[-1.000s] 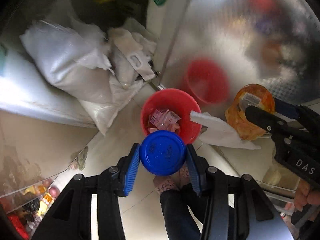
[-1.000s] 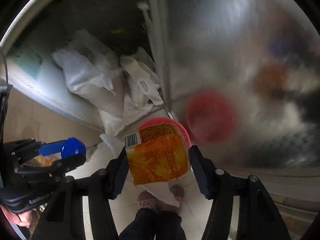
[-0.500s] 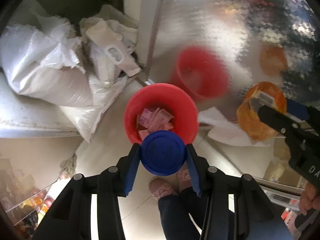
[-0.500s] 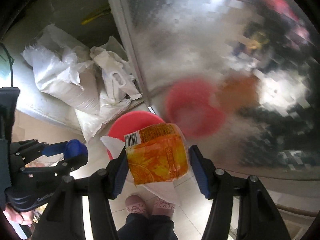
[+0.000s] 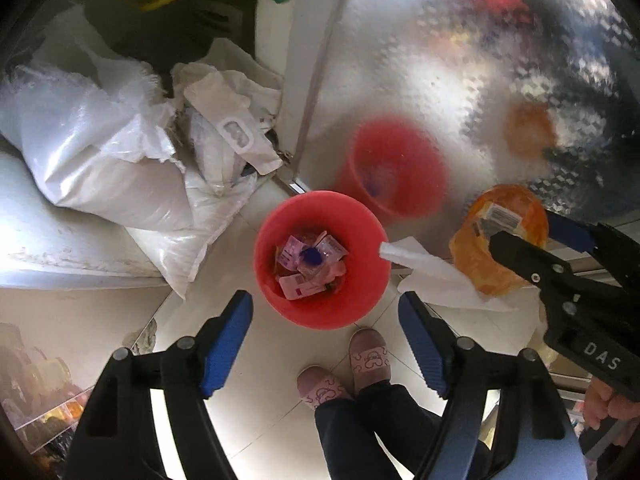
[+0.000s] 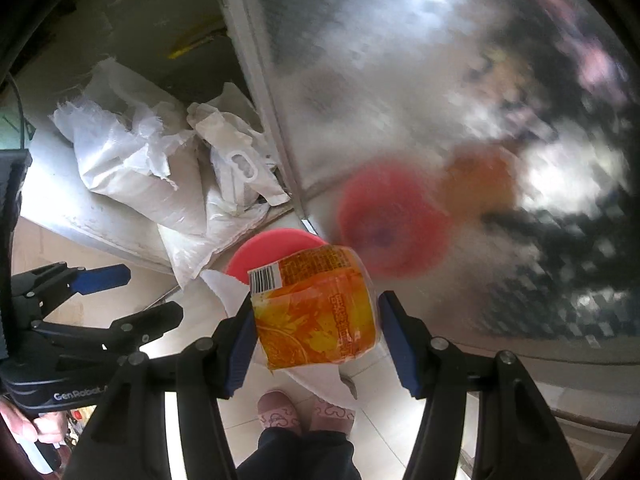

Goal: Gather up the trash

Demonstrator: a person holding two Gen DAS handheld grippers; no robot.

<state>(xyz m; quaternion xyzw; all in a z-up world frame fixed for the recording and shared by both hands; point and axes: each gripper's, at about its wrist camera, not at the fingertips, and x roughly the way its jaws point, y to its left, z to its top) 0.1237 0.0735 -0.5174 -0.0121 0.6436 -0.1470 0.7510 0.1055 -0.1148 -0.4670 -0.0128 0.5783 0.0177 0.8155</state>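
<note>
Left hand-held gripper (image 5: 325,322) hangs open above red bin (image 5: 376,240)
Right hand-held gripper (image 6: 316,322) beside it clamps orange wrapper (image 6: 316,316), likely binned next; blue cap (image 5: 311,257) lies inside.

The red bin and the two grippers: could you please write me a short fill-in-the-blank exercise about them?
1. The blue cap lies inside the ____ bin.
2. The left gripper, its fingers just opened, holds ____.
3. The right gripper grips an ____ wrapper.
4. A white ____ hangs beside that wrapper.

Missing words: red; nothing; orange; tissue
</note>
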